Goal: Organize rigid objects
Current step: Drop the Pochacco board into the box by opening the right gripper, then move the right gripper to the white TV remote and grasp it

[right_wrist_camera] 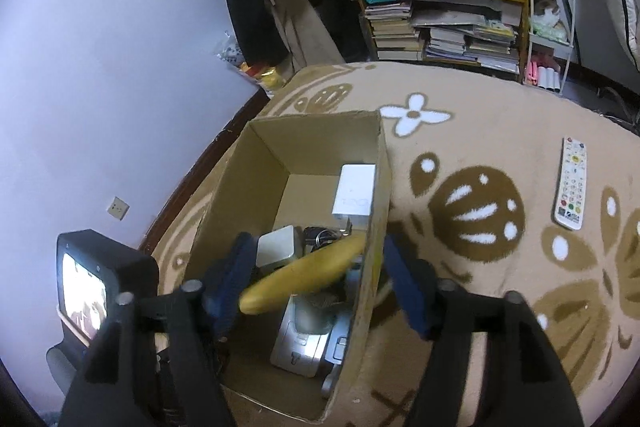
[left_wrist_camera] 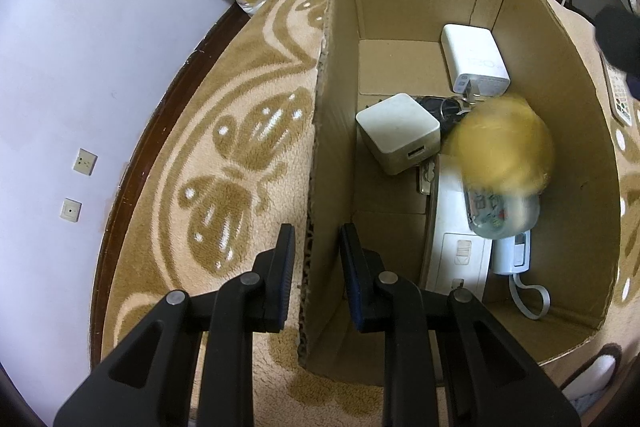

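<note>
An open cardboard box [left_wrist_camera: 404, 3] stands on the patterned rug. My left gripper [left_wrist_camera: 316, 251] is open, with one finger on each side of the box's left wall. A jar with a yellow lid [left_wrist_camera: 504, 151] is motion-blurred inside the box, above a white flat device [left_wrist_camera: 456, 251] and a corded handset [left_wrist_camera: 516, 255]. In the right wrist view the yellow lid [right_wrist_camera: 304, 275] lies between the wide-open fingers of my right gripper [right_wrist_camera: 320, 291], touching neither; they straddle the box's right wall [right_wrist_camera: 376, 227]. A white charger [left_wrist_camera: 474, 61], a white cube adapter [left_wrist_camera: 396, 131] and a dark bundle [left_wrist_camera: 440, 107] are also in the box.
A white remote control [right_wrist_camera: 572, 183] lies on the rug [right_wrist_camera: 480, 131] to the right of the box. Bookshelves [right_wrist_camera: 440, 27] and hanging clothes stand at the back. The lilac wall [left_wrist_camera: 80, 67] and dark skirting run along the left. The left hand-held unit's screen [right_wrist_camera: 84, 291] shows at lower left.
</note>
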`<state>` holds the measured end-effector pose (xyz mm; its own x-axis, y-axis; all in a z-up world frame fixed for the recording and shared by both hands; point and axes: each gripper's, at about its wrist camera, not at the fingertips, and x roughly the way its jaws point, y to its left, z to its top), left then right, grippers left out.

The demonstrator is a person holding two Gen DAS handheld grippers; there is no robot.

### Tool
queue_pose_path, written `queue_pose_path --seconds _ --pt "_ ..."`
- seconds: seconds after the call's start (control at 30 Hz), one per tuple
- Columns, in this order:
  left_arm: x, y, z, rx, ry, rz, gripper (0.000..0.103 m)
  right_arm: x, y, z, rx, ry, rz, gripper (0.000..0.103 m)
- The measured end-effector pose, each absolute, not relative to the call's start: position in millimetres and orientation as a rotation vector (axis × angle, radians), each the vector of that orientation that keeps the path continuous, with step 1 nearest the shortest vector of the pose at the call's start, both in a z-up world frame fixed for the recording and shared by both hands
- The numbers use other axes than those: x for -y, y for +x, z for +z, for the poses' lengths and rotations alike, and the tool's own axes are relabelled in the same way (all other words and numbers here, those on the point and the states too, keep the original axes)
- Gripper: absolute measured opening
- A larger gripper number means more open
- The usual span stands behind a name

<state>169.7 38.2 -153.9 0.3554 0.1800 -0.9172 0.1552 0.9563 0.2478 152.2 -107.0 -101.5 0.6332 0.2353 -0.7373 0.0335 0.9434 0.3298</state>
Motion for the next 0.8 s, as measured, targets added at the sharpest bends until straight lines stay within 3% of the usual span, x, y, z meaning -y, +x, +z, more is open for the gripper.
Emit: queue_pose_path --seconds 0.13,0.37,0.43,0.8 --pt "-39 170 -153 -1.214 0.314 0.015 0.023 121 149 -92 -0.839 0.308 0.079 0.091" --pt "-40 171 -153 -1.218 0.307 0.013 0.023 183 155 -90 -0.835 0.280 -0.100 0.094" --pt "-40 171 -153 -1.216 0.313 0.015 0.023 207 158 -92 -0.840 0.298 -0.153 0.102" --pt "-38 171 -154 -1.217 0.327 0.021 0.023 289 174 -108 -0.836 0.255 -0.322 0.103"
